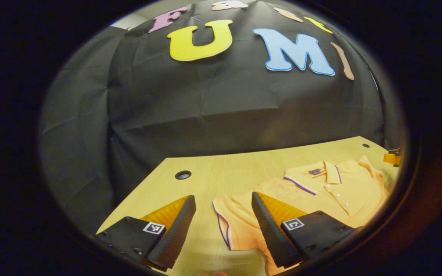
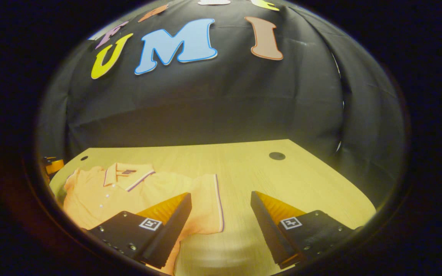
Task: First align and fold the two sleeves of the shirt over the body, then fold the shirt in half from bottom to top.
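Shirt point(image 1: 332, 191) lies flat and face up on a light wooden table point(image 1: 221, 172), an orange polo with its collar point(image 1: 313, 176) toward the booth's black cloth wall point(image 1: 221, 107) and a row of small white buttons point(image 1: 343, 197) running down the placket. Dark and white piping edges the collar and both short sleeves. In the left gripper view, the near sleeve point(image 1: 232, 222) spreads out sideways from the body, its striped cuff lying between the fingers of the left gripper point(image 1: 225, 222); the jaws stand wide apart, grasping nothing, one finger over bare wood and the other over the sleeve's cloth, though contact with the fabric cannot be told. In the right gripper view, the shirt point(image 2: 129, 191) sits to the left, its other sleeve point(image 2: 205, 203) also spread flat, cuff edge falling between the fingers of the right gripper point(image 2: 221, 222). That gripper is likewise released, jaws parted, one finger above the sleeve and the other above the bare table point(image 2: 282, 176). Neither sleeve is folded over the body, and the hem runs out of sight at the lower edge. A round cable hole point(image 1: 183, 174) is set in the tabletop near the wall, with another point(image 2: 277, 155) seen from the right gripper. A small orange and black object point(image 1: 393, 157) sits at the table's far corner, beyond the shirt's shoulder; what it is cannot be told.
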Motion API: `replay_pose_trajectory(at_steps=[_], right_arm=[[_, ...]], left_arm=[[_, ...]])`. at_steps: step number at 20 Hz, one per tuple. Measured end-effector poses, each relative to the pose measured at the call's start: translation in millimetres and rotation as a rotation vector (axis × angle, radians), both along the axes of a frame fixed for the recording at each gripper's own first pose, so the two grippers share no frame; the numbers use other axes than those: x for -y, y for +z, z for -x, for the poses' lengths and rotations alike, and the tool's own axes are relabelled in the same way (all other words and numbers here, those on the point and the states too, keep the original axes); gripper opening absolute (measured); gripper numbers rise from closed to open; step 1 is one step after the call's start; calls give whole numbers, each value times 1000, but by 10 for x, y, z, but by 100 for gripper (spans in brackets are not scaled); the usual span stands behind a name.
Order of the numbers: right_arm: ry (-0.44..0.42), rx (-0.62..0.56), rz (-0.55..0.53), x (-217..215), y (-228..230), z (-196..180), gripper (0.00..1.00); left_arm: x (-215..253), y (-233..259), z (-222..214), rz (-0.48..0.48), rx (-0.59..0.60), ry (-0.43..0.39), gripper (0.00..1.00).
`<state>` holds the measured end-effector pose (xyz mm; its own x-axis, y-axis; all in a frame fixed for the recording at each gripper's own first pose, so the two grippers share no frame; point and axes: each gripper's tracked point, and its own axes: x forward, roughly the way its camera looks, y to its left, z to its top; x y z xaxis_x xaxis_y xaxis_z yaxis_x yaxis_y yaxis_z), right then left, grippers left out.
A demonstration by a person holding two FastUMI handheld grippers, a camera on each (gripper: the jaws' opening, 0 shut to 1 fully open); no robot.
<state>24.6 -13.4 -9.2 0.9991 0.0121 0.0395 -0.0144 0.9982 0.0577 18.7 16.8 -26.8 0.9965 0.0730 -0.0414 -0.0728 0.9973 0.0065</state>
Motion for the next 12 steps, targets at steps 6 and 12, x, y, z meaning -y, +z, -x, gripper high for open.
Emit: replay_pose_trajectory(at_steps=[6, 12], right_arm=[[-25, -17, 37, -41, -31, -27, 96], [-37, -98, 85, -94, -290, -163, 96]], left_arm=[[-46, 68, 86, 8, 14, 0, 100], [-175, -18, 84, 19, 3, 22, 100]])
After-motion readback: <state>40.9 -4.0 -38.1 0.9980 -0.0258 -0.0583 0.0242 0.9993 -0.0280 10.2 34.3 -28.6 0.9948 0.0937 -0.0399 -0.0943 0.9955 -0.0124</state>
